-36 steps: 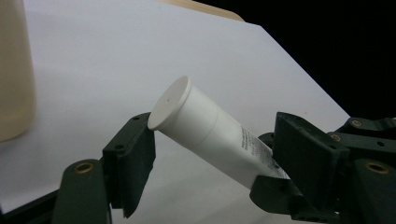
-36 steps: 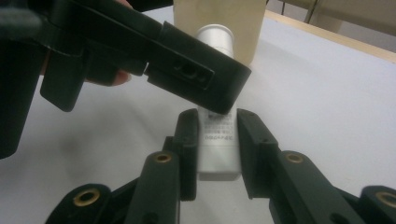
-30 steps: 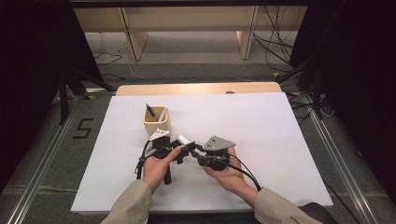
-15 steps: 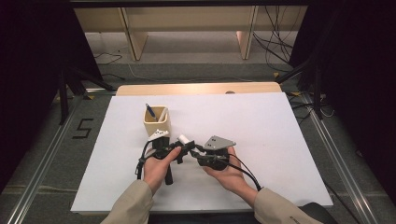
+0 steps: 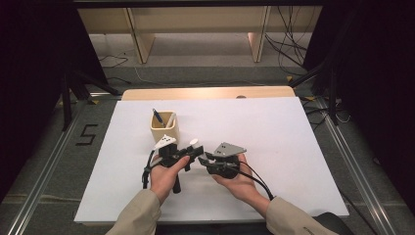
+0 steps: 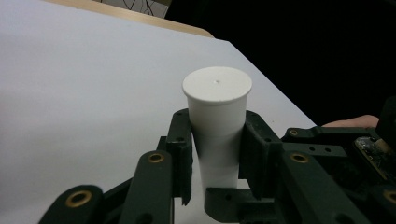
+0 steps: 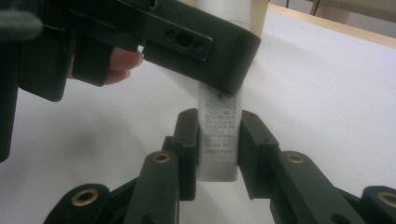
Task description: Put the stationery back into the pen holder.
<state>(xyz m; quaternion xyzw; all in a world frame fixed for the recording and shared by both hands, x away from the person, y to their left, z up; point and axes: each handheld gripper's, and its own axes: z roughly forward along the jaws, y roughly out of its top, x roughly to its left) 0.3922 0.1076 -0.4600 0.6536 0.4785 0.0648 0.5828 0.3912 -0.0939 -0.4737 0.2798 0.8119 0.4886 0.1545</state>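
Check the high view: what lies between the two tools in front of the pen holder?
A small white tube, cap upward. The left tool clamps it below the cap; the right tool clamps its printed lower end.

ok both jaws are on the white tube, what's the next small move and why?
Probably pull the two apart, straight along the white tube. The left gripper is shut on its wider end, the right gripper on its printed body, so it looks set for uncapping. Whether that end is a cap, I can't confirm.
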